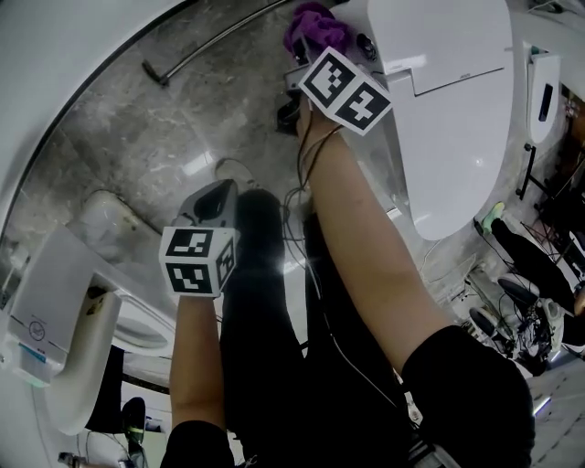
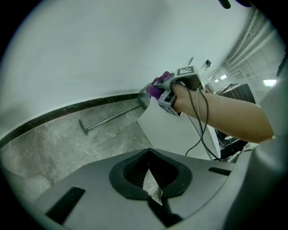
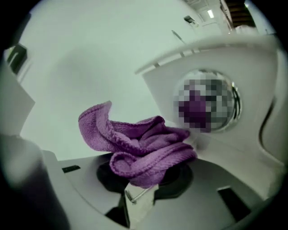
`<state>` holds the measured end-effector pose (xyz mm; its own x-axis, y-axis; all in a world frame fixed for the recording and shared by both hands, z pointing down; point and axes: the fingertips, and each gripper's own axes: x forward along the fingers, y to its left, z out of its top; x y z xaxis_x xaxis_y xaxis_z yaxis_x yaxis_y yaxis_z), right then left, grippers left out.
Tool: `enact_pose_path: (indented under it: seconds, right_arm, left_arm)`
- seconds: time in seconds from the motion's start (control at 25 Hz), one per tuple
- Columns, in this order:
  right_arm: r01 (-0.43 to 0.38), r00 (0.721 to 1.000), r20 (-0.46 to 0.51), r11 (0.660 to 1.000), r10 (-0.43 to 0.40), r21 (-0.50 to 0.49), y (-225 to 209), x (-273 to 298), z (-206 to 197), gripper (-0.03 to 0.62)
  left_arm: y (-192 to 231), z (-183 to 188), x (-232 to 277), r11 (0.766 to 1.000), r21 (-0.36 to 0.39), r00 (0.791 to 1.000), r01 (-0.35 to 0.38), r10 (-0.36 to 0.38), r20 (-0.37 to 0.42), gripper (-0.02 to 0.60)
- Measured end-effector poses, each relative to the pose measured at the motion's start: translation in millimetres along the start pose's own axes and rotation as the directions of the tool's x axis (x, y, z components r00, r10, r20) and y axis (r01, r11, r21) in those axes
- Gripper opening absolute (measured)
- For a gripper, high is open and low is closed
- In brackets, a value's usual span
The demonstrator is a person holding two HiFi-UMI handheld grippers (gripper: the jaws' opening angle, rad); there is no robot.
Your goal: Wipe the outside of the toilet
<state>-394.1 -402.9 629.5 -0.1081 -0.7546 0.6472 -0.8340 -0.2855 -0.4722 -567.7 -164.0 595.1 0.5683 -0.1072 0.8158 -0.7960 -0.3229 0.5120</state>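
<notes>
The white toilet (image 1: 457, 110), lid down, fills the upper right of the head view. My right gripper (image 1: 315, 50) is shut on a purple cloth (image 1: 313, 26) and holds it against the toilet's back left side. In the right gripper view the bunched cloth (image 3: 139, 143) sits in the right gripper (image 3: 144, 179) and touches the white toilet body (image 3: 252, 148) near a round fitting. My left gripper (image 1: 218, 194) hangs over the floor, apart from the toilet, shut on nothing. In the left gripper view, beyond the left gripper (image 2: 150, 179), the cloth (image 2: 157, 87) rests on the toilet (image 2: 175, 130).
The floor is grey marble (image 1: 164, 137) under a curved white wall. A metal rod (image 1: 210, 46) lies along the wall's foot. Another white fixture (image 1: 64, 320) stands at the lower left. The person's dark trouser legs (image 1: 265, 347) and cables lie below the grippers.
</notes>
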Motion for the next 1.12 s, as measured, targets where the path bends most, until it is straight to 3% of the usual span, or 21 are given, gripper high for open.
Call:
enact_pose_path:
  seconds: [0.2, 0.4, 0.52, 0.64, 0.8, 1.0, 1.12]
  right_arm:
    - [-0.222, 0.975, -0.014, 0.972, 0.222, -0.081, 47.6, -54.2, 7.0, 0.107]
    - [-0.268, 0.960, 0.023, 0.943, 0.278, -0.198, 55.2, -149.1, 44.1, 0.109]
    - [-0.290, 0.946, 0.062, 0.919, 0.317, -0.267, 47.6, -199.1, 87.3, 0.107]
    - [-0.273, 0.939, 0.106, 0.896, 0.327, -0.351, 29.6, -261.0, 129.9, 0.107]
    - [-0.190, 0.932, 0.199, 0.878, 0.302, -0.440, 0.6, -349.4, 182.5, 0.107]
    - [-0.150, 0.915, 0.271, 0.875, 0.300, -0.461, -28.4, -466.5, 237.8, 0.107]
    - [-0.138, 0.892, 0.330, 0.881, 0.309, -0.452, -31.9, -535.5, 280.3, 0.107]
  left_arm:
    - [-17.9, 26.8, -21.8, 0.998, -0.010, 0.989, -0.055, 0.056, 0.133, 0.009]
    - [-58.2, 57.2, -62.3, 0.995, -0.008, 0.966, -0.097, 0.096, 0.238, 0.009]
    - [-97.0, 99.7, -84.7, 0.992, 0.039, 0.931, -0.121, 0.099, 0.351, 0.009]
    - [-157.2, 125.1, -106.5, 0.987, 0.088, 0.904, -0.136, 0.087, 0.419, 0.009]
    - [-247.1, 129.4, -128.8, 0.986, 0.119, 0.896, -0.119, 0.055, 0.440, 0.009]
    - [-370.1, 120.8, -164.7, 0.982, 0.152, 0.879, -0.111, 0.026, 0.476, 0.009]
    - [-440.4, 133.4, -201.9, 0.968, 0.220, 0.864, -0.124, -0.003, 0.503, 0.009]
